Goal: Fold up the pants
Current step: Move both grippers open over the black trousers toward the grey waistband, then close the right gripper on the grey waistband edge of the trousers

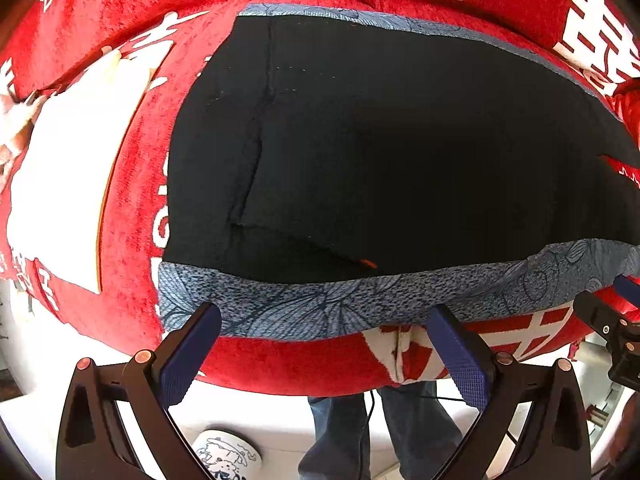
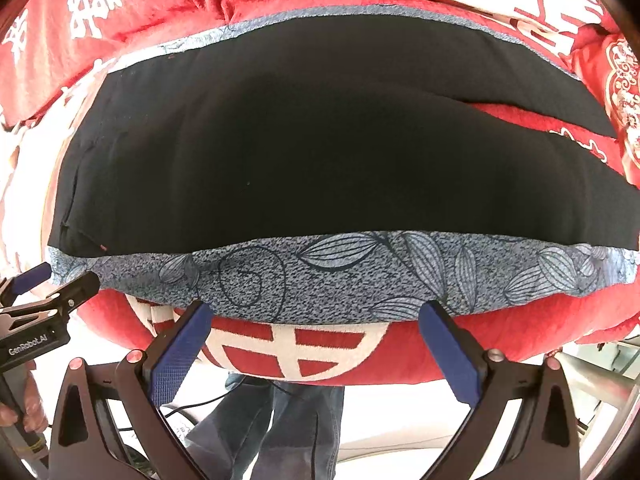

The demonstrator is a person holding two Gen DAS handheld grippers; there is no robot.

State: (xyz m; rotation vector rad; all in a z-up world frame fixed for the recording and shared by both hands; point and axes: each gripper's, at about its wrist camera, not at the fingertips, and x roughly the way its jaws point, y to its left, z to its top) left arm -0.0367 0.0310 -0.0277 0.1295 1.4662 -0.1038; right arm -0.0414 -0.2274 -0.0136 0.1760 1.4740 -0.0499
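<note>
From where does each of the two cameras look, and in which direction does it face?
Left wrist: sits on the left gripper, facing forward over the black pants on a blue patterned cloth; its open fingers, the right gripper and the person's legs show.
Right wrist: sits on the right gripper, facing the same pants; its open fingers and the left gripper show.
Shared: pants, cloth, red blanket.
</note>
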